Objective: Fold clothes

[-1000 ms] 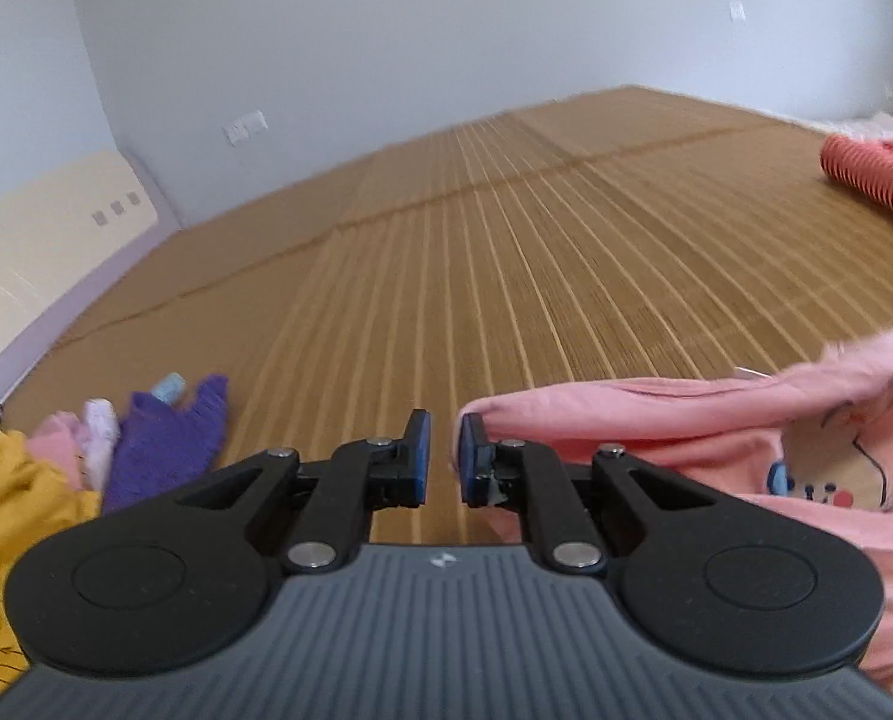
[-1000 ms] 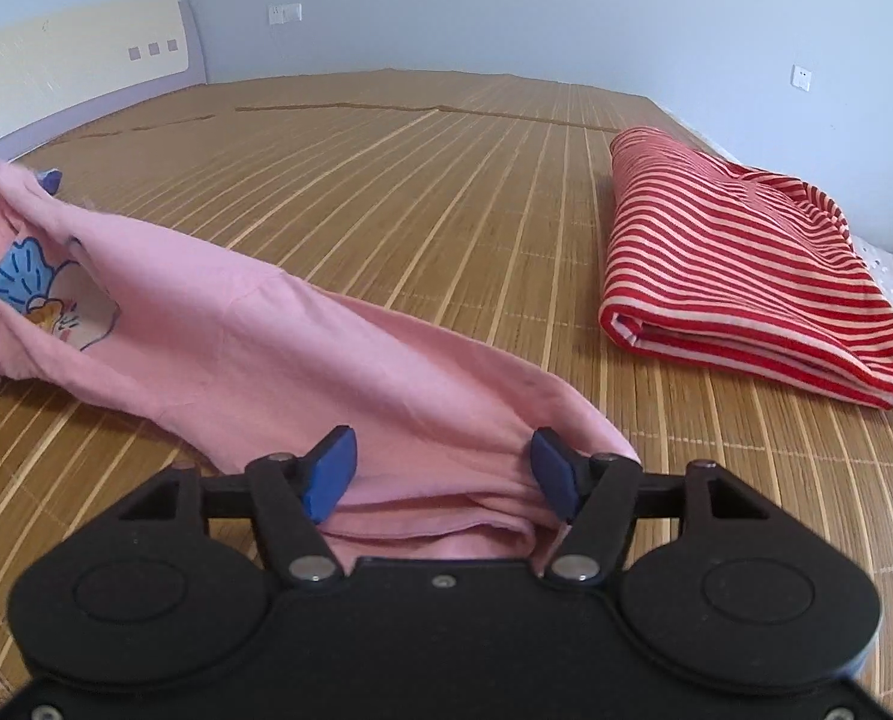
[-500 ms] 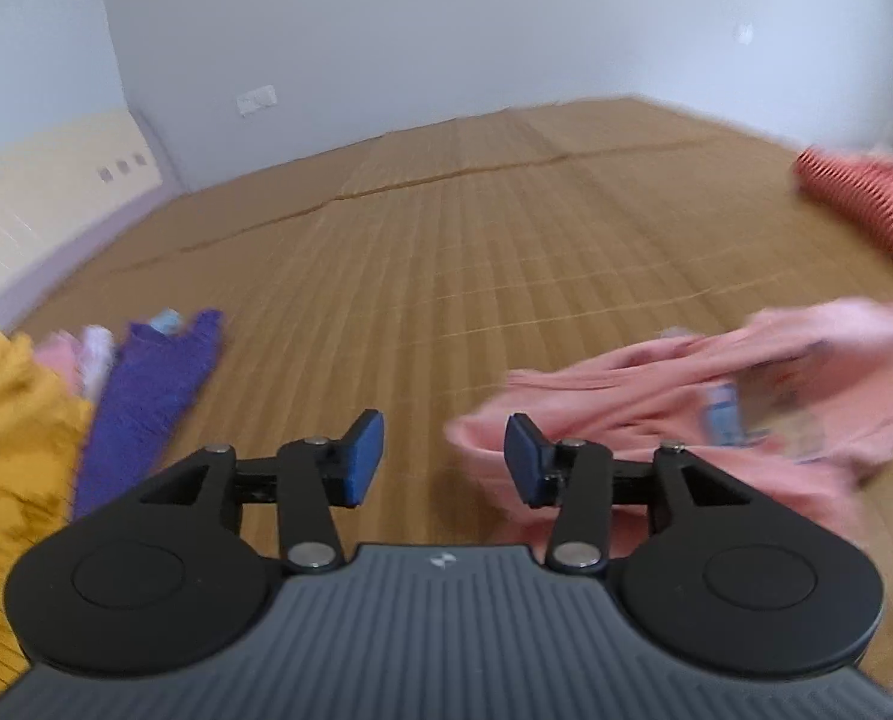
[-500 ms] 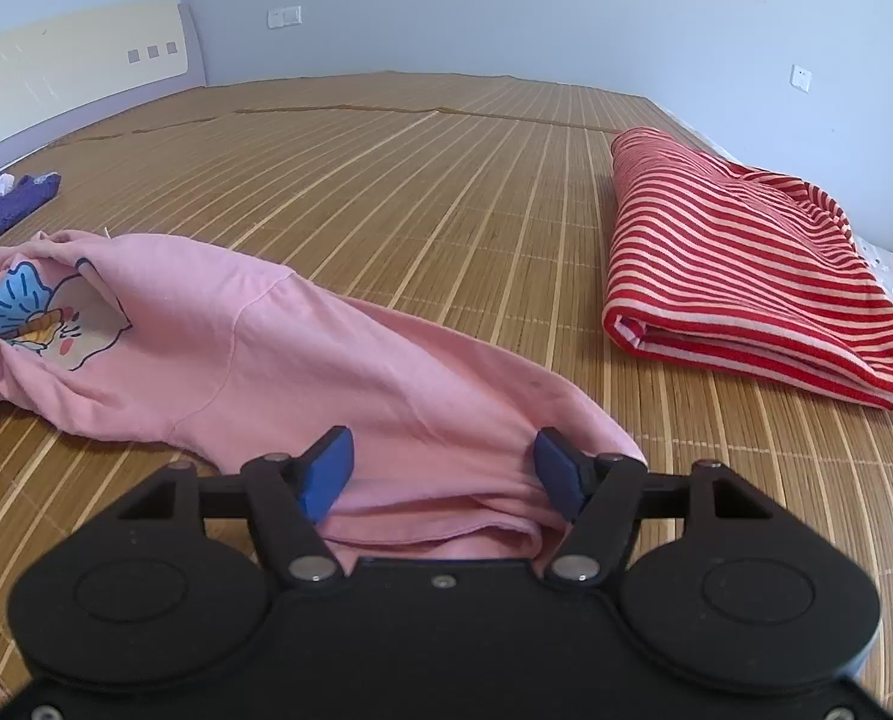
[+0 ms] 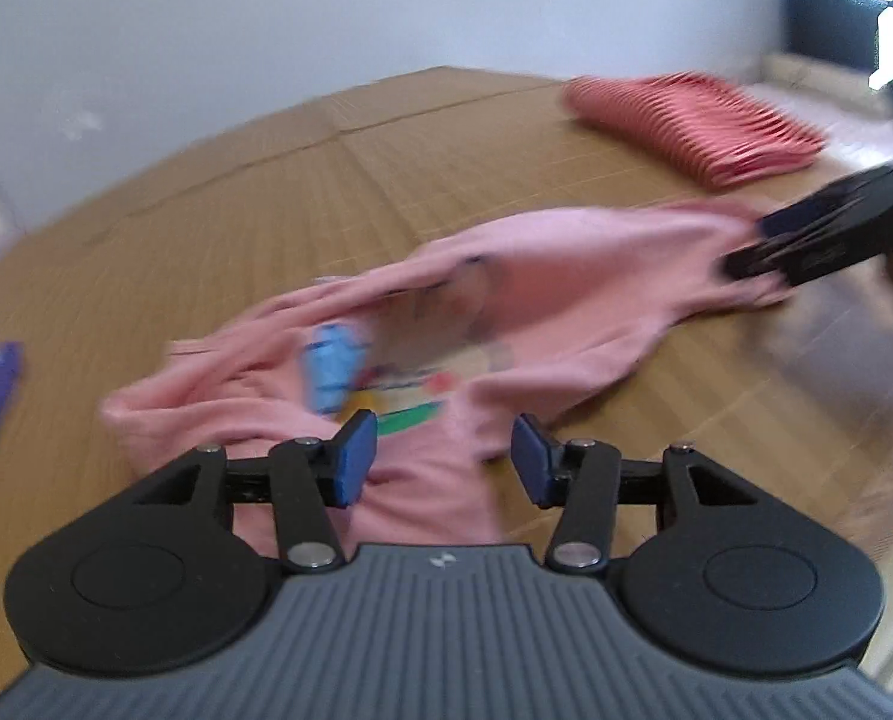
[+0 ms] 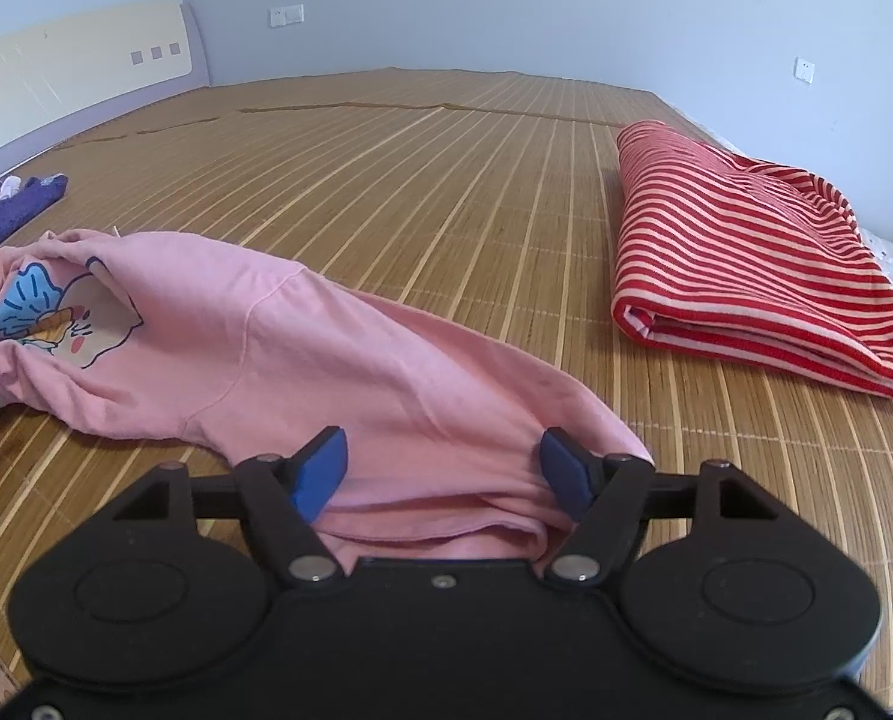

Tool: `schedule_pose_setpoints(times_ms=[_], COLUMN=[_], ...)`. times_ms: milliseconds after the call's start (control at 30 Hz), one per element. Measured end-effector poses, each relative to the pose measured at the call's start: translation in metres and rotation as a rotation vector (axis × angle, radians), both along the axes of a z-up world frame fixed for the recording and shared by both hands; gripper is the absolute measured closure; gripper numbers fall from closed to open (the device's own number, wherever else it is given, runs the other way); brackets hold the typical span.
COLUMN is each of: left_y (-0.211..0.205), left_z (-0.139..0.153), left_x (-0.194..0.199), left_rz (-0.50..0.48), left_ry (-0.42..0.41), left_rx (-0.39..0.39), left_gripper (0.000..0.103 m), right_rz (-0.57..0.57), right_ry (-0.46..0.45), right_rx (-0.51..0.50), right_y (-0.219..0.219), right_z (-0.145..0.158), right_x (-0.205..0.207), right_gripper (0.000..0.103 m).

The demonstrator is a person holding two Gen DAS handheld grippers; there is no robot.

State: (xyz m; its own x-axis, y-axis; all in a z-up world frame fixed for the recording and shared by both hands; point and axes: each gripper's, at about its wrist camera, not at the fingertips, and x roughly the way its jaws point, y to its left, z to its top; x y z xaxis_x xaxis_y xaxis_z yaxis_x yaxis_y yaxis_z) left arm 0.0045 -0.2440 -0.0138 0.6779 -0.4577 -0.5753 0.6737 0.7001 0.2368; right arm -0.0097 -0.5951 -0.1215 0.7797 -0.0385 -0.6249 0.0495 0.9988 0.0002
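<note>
A pink sweatshirt (image 6: 326,348) with a cartoon print lies crumpled on the bamboo mat (image 6: 446,180). Its near end is bunched between the pads of my right gripper (image 6: 443,474), whose jaws are opening and do not pinch it. In the blurred left wrist view the same pink sweatshirt (image 5: 536,300) stretches across the mat. My left gripper (image 5: 443,462) hovers over its printed end with jaws opening; cloth lies between and below the pads, ungripped. The right gripper (image 5: 806,240) shows at the sweatshirt's far end.
A folded red-and-white striped garment (image 6: 746,264) lies on the right of the mat, also visible as a striped garment (image 5: 698,120) in the left view. A purple garment (image 6: 14,216) and other clothes sit at the far left. A cream headboard (image 6: 74,66) and walls border the mat.
My left gripper opened and let go of the pink cloth, then swung right over the printed part. The lifted end of the sweatshirt dropped onto the mat. The right gripper stayed put, jaws slightly wider.
</note>
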Motion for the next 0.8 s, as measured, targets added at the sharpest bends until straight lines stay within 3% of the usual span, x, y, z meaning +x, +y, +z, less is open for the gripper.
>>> schedule_pose_setpoints(times_ms=[67, 200, 533, 600, 700, 800], left_y=[0.014, 0.046, 0.080, 0.086, 0.096, 0.113], left_z=[0.001, 0.009, 0.030, 0.033, 0.034, 0.041], left_x=[0.005, 0.023, 0.035, 0.038, 0.041, 0.044], left_rz=[0.053, 0.068, 0.136, 0.185, 0.320, 0.340], left_ry=[-0.031, 0.031, 0.019, -0.030, -0.161, -0.137], left_rx=[0.025, -0.021, -0.034, 0.006, 0.140, 0.101], left_gripper=[0.045, 0.044, 0.043, 0.043, 0.044, 0.044], right_rz=[0.002, 0.025, 0.011, 0.011, 0.005, -0.004], right_ry=[0.004, 0.011, 0.007, 0.007, 0.006, 0.000], right_rx=[-0.003, 0.010, 0.009, 0.003, 0.002, 0.006], right_y=[0.001, 0.002, 0.000, 0.001, 0.000, 0.001], right_z=[0.001, 0.000, 0.000, 0.000, -0.001, 0.000], right_x=[0.000, 0.001, 0.004, 0.004, 0.004, 0.002], right_gripper=[0.029, 0.026, 0.026, 0.026, 0.026, 0.026])
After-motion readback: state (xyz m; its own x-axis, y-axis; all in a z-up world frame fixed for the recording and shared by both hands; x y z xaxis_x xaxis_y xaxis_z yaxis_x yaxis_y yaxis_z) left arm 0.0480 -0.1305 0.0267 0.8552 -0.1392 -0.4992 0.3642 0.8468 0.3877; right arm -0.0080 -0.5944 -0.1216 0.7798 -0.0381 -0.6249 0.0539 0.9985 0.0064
